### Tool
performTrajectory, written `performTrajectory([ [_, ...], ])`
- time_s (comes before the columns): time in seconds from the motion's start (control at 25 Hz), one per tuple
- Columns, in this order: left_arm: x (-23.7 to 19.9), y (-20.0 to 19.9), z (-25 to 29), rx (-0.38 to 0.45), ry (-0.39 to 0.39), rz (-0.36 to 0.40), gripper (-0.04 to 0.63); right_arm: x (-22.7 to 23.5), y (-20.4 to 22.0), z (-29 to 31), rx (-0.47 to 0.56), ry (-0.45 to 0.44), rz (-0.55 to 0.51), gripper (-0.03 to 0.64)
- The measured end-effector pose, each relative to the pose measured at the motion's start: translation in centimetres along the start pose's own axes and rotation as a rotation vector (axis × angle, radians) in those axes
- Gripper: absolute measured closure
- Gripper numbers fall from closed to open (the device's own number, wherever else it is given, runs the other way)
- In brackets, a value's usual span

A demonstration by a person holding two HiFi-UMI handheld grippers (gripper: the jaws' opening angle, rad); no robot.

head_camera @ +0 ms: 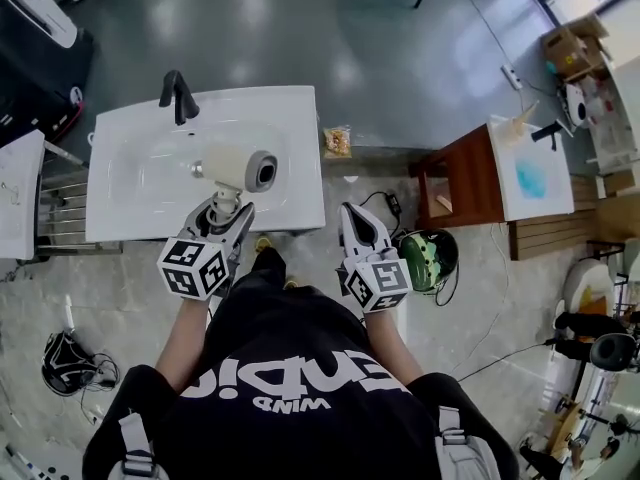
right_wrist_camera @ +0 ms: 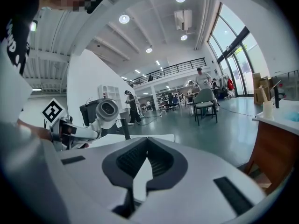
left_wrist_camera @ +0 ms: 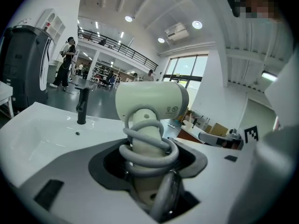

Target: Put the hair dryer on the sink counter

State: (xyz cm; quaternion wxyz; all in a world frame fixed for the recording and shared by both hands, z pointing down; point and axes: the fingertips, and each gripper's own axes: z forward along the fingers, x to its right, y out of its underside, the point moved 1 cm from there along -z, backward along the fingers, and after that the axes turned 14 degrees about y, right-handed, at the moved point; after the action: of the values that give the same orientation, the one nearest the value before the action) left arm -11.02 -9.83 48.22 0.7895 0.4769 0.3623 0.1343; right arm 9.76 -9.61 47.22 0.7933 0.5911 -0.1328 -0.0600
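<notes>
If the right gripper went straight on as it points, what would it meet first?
Probably the right edge of the sink counter, seen just beyond the right gripper; depth is unclear, so it may miss.

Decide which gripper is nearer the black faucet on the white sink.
Left. The left gripper holds the cream hair dryer over the white sink, just short of the black faucet; the right gripper hangs beyond the sink's right edge.
</notes>
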Motion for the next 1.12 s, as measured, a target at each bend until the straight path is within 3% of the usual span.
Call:
performTrajectory([
  [0.56, -6.0, -5.1, 4.1, -0.056, 0.047, 0.022, 0.331, -1.7, -3.9, 8.7, 0.041, 0.01, -0.017, 0.598],
  [1.12, -7.6, -7.0, 7.0, -0.097, 0.061, 0.026, 0.331, -0.5, -5.4, 12.2, 0.036, 0.042, -0.012, 0.598],
])
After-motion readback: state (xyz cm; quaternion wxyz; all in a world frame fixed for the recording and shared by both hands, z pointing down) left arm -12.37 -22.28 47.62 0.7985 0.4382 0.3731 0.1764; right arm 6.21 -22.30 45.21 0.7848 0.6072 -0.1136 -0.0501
